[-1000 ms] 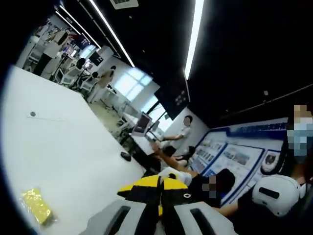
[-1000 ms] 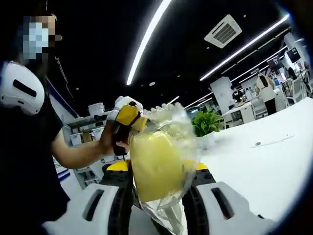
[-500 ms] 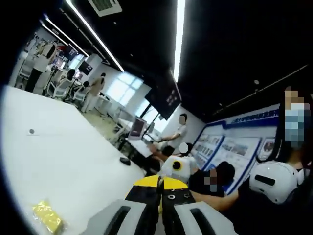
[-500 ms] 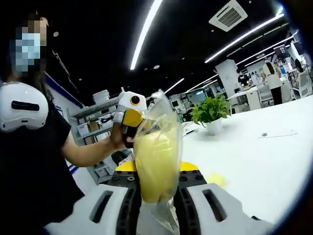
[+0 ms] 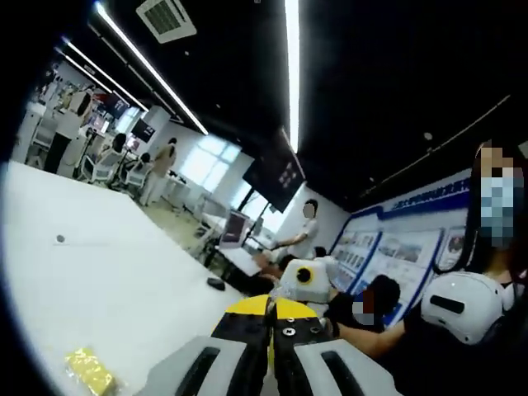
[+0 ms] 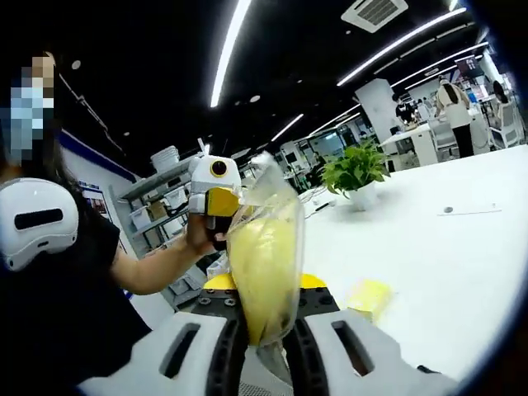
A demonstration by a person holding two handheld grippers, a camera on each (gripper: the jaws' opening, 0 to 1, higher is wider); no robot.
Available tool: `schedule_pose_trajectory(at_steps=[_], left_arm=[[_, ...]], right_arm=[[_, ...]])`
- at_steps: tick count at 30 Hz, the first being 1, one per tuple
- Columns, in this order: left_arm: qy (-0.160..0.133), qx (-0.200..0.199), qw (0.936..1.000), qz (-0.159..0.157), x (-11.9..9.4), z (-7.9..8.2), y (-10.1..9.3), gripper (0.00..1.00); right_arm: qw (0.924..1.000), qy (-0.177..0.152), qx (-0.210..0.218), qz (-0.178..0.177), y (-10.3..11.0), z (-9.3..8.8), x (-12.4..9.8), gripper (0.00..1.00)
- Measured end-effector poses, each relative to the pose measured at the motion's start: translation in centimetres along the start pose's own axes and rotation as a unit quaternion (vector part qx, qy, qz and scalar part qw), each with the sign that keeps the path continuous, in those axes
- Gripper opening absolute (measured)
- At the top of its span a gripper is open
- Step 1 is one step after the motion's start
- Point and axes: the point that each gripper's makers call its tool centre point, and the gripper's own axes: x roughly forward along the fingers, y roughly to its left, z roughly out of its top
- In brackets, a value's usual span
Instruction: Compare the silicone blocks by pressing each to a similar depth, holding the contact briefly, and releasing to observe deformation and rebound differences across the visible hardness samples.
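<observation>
White tabletop point(image 5: 107, 280) spreads wide in both gripper views, by far the largest thing in sight. In the right gripper view a potted green plant point(image 6: 356, 172) stands on its far side, and a person in a dark shirt point(image 6: 58, 305) fills the left part of the picture, one hand point(image 6: 198, 235) wrapped around the left gripper point(image 6: 213, 194), which is raised off the table just behind a bag. That clear plastic bag with a yellow silicone block inside point(image 6: 264, 264) stands upright between the jaws of the right gripper point(image 6: 266, 326), which are clamped against its lower part; the bag's crumpled top rises above them. A second yellow block point(image 6: 369, 295) lies flat on the table just right of the right gripper, apart from it. In the left gripper view the left gripper point(image 5: 269, 342) has its jaws pressed together with nothing between them, pointing over the table edge toward the room. A small yellow wrapped block point(image 5: 89, 371) lies on the table low at the left of that view, well apart from the jaws.
</observation>
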Motion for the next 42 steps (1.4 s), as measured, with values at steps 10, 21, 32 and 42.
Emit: schedule_pose_trajectory(at_steps=[10,21,32,42], left_arm=[[0.003,0.048,0.9981,0.039,-1.0,-0.2,0.0,0.0],[-0.004,0.037,0.9977,0.056,-2.5,-0.8,0.4,0.0],[-0.01,0.035,0.9951,0.092,-4.2,-1.5,1.0,0.0],[-0.021,0.022,0.9953,0.092,-3.4,-2.1,0.4,0.0]], right_arm=[[0.9997,0.019,0.001,0.013,0.6,-0.5,0.7,0.07],[0.9987,0.037,0.007,0.035,1.1,-1.5,1.8,0.08],[0.9975,0.042,0.025,0.05,1.6,-2.7,3.1,0.09],[0.9973,0.053,0.019,0.046,2.1,-3.2,2.2,0.1]])
